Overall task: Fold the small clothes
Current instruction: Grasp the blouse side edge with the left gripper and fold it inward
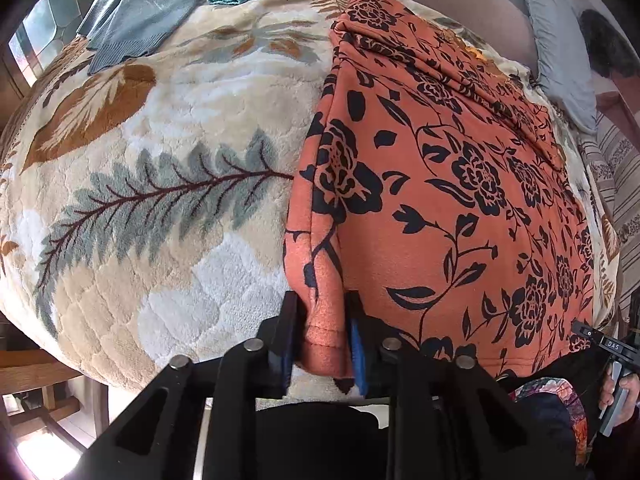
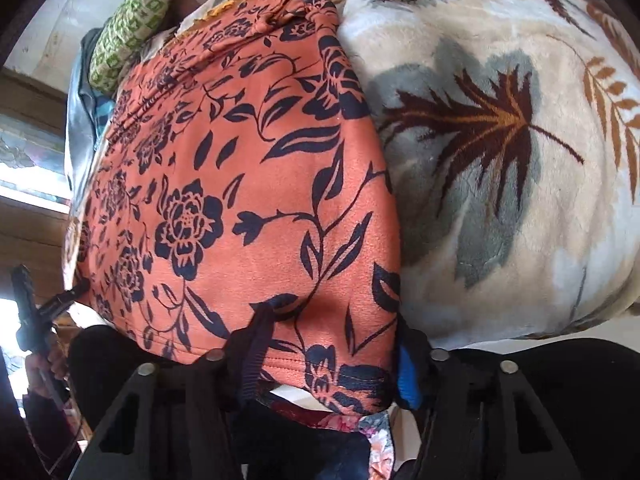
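I have the orange garment (image 1: 460, 184) lying spread on the blanket (image 1: 160, 152), black flower print up, hem at the near edge of the bed. My left gripper (image 1: 322, 336) points steeply down at the garment's left hem corner; a bunched fold of cloth sits between the jaws and both pads press on it, so it is clamped on the garment. My right gripper (image 2: 328, 360) has the right hem corner between its fingers; the blue pad (image 2: 408, 376) sits at the cloth edge and the dark finger lies on the fabric, so it looks pinched too, though the fisheye makes contact on that side hard to confirm. A blue cloth (image 1: 144, 8) lies at the far left of the blanket, well apart from the garment. A green patterned pillow (image 2: 136, 20) sits beyond the garment's far end. In the left view, a hand (image 1: 620, 396) grips the other tool's handle at lower right.
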Action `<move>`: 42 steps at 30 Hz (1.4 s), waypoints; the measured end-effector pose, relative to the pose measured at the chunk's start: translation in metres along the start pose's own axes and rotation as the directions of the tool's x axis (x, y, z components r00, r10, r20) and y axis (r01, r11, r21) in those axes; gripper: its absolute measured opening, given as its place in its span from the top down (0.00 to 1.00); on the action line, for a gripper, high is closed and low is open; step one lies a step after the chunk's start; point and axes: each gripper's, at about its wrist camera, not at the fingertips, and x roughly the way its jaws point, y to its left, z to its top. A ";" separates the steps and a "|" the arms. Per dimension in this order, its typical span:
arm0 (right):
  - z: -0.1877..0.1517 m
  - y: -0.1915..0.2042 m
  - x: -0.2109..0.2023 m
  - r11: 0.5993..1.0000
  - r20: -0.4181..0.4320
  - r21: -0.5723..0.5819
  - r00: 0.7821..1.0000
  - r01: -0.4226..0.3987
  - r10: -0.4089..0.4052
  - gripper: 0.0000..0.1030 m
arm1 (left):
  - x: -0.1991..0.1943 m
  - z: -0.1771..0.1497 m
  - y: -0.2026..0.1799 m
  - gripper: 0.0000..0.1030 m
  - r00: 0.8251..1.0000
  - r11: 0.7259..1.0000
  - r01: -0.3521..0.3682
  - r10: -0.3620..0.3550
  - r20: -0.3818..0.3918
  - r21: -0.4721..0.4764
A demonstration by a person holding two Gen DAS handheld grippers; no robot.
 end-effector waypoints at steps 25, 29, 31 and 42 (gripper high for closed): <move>0.030 0.038 -0.109 0.925 0.161 -0.067 0.911 -0.374 0.380 0.93 | -0.085 0.013 0.007 0.92 0.950 0.971 0.234 -0.217 0.225 -0.053; 0.041 0.034 -0.133 0.897 0.219 -0.071 0.870 -0.436 0.441 0.93 | -0.102 0.023 0.004 0.92 0.938 0.968 0.247 -0.228 0.260 -0.044; 0.048 0.032 -0.142 0.886 0.244 -0.075 0.854 -0.457 0.461 0.93 | -0.109 0.029 0.004 0.92 0.932 0.964 0.263 -0.242 0.272 -0.043; 0.121 0.026 -0.161 0.841 0.370 -0.078 0.768 -0.536 0.523 0.93 | -0.128 0.103 -0.003 0.92 0.921 0.966 0.257 -0.234 0.312 -0.033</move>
